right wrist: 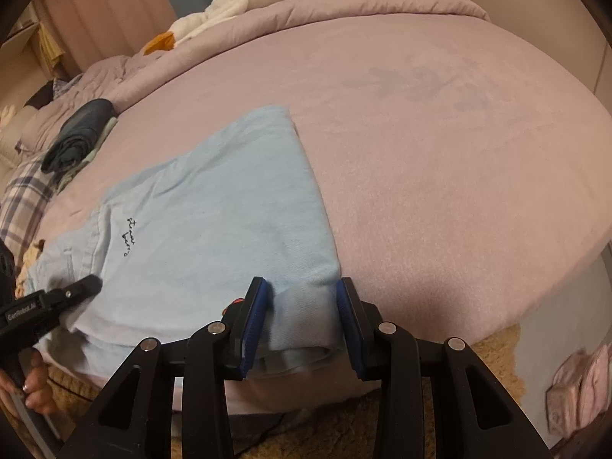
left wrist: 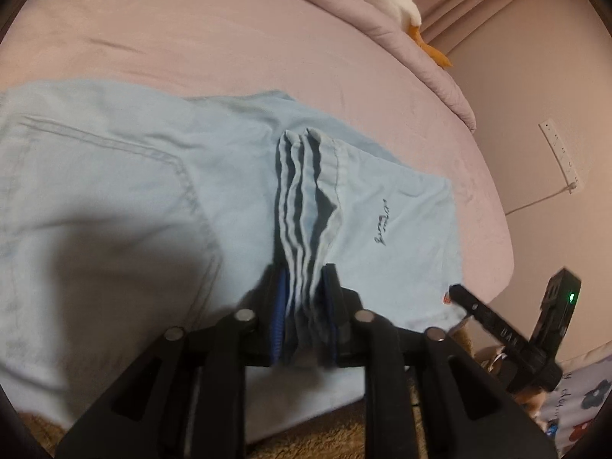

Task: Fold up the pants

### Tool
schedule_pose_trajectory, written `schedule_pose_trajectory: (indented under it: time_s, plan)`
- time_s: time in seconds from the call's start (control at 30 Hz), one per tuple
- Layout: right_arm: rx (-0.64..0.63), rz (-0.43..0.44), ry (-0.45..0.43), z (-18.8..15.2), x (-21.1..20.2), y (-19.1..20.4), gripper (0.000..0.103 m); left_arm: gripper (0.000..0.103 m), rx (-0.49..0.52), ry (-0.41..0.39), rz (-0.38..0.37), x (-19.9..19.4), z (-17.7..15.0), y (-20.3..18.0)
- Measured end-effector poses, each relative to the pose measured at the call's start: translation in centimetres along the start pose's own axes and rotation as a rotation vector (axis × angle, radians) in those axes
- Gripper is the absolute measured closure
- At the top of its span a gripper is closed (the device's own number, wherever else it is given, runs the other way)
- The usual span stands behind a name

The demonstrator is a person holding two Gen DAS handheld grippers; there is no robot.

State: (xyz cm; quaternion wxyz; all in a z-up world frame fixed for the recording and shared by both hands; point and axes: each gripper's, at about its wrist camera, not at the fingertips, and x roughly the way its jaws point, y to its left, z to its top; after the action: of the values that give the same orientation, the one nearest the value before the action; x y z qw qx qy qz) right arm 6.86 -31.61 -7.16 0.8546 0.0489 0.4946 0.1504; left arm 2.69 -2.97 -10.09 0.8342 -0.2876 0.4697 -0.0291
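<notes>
Light blue pants (left wrist: 114, 191) lie on the pink bed near its front edge, with dark script lettering on one leg. My left gripper (left wrist: 304, 298) is shut on a bunched stack of the pants' layers, which stand up between its blue pads. In the right wrist view the pants (right wrist: 214, 222) lie folded, a leg pointing away. My right gripper (right wrist: 302, 306) straddles the pants' near corner at the bed edge with its jaws spread wide and cloth between them. Each gripper also shows in the other's view: the right one (left wrist: 459, 292), the left one (right wrist: 88, 285).
The pink bed sheet (right wrist: 440, 153) stretches far and right of the pants. A rolled dark garment (right wrist: 76, 134) lies at the far left of the bed. A white and orange plush toy (right wrist: 248, 4) lies on the duvet at the back. A tan rug (right wrist: 493, 352) lies below the bed edge.
</notes>
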Motion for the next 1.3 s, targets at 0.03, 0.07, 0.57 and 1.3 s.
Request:
schedule_pose_trajectory:
  time_s: [0.03, 0.07, 0.57, 1.3]
  plan:
    - [0.003, -0.004, 0.002, 0.0, -0.2, 0.0, 0.066, 0.072, 0.018, -0.022, 0.018, -0.7, -0.3, -0.4]
    - [-0.002, -0.007, 0.001, 0.1, -0.4, 0.1, 0.064, 0.068, 0.038, -0.046, 0.024, -1.7, -0.6, -0.8]
    - [-0.088, 0.017, -0.310, 6.9, -9.7, 6.7, 0.020, 0.002, -0.057, -0.367, 0.088, -12.2, 0.6, 1.7]
    - [-0.138, 0.064, -0.156, 4.8, -1.9, 12.2, 0.019, 0.002, -0.443, -0.384, 0.274, -15.0, -5.2, 14.2]
